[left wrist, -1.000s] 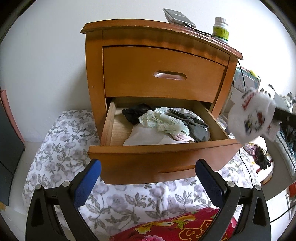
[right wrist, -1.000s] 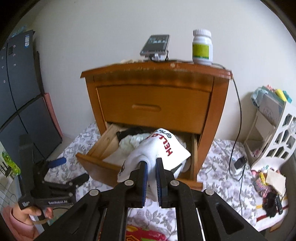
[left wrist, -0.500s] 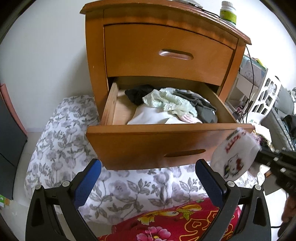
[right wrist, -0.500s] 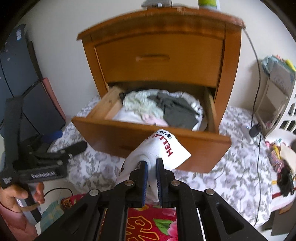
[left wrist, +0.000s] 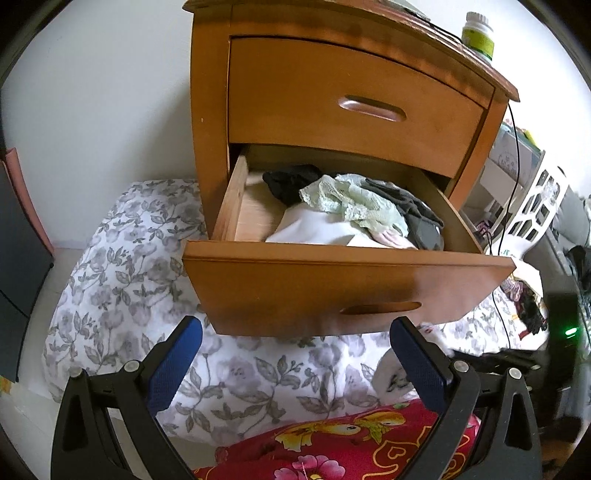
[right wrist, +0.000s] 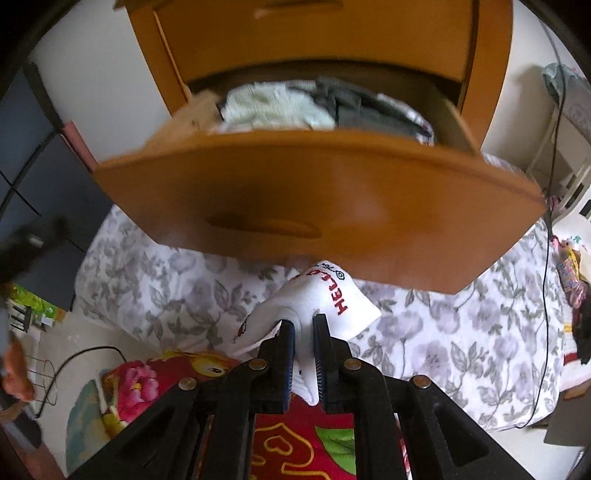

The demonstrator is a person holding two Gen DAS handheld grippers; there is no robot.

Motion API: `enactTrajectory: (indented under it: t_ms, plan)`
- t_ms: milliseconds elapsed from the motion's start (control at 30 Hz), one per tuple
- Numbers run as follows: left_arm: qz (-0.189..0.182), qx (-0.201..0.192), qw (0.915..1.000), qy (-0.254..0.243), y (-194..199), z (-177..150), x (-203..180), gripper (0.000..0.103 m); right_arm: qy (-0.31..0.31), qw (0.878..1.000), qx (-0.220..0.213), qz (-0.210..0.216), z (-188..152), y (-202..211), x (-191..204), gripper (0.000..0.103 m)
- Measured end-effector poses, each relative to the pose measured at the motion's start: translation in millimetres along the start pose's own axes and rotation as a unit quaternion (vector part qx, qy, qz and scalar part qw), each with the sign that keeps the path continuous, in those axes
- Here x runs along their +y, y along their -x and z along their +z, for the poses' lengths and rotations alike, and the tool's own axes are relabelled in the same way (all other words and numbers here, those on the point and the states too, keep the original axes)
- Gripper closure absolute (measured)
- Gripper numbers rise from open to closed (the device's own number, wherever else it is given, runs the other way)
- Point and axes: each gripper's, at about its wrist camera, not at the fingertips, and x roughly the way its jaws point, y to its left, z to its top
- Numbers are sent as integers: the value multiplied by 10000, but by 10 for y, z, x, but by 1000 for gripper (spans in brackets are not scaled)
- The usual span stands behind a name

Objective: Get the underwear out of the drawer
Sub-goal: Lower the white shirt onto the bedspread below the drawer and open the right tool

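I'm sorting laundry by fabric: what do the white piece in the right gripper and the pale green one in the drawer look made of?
White underwear: looks like soft knit cotton, matte, with printed red lettering. Pale green garment: apparently lace, with an openwork pattern and scalloped edges; the fibre can't be told.

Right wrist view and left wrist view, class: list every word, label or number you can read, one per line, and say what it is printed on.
"HEL": red letters on the white underwear held in the right claw; the rest of the word is hidden.
Small dark print and logo beside those letters: too small to read.
Bottle label on the nightstand: too small to read.
Box print beside the nightstand: too blurred to read.
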Motion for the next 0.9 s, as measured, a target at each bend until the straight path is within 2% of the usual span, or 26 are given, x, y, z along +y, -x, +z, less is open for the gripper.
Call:
enactTrajectory:
  t_ms: [367, 600, 633, 733, 900]
  plan:
    - [1, 87, 10000, 31, -60, -20, 28, 2, 81, 9980, 616, -131, 25, -537, 67, 90]
    - [7, 117, 9999, 59, -88, -21, 51, 2, 135, 9969, 751, -210, 36, -680, 84, 90]
    - [3, 127, 9999, 58, -94, -23, 50, 2, 126, 9967, 766, -243, 41, -692, 83, 89]
    - [-5, 136, 9999, 30, -96, -27, 40, 2, 75, 9965, 785, -268, 53, -703, 65, 71]
    - [2, 128, 9999, 17, -83, -27, 34, 2, 51, 9968, 743, -290, 65, -640, 49, 69]
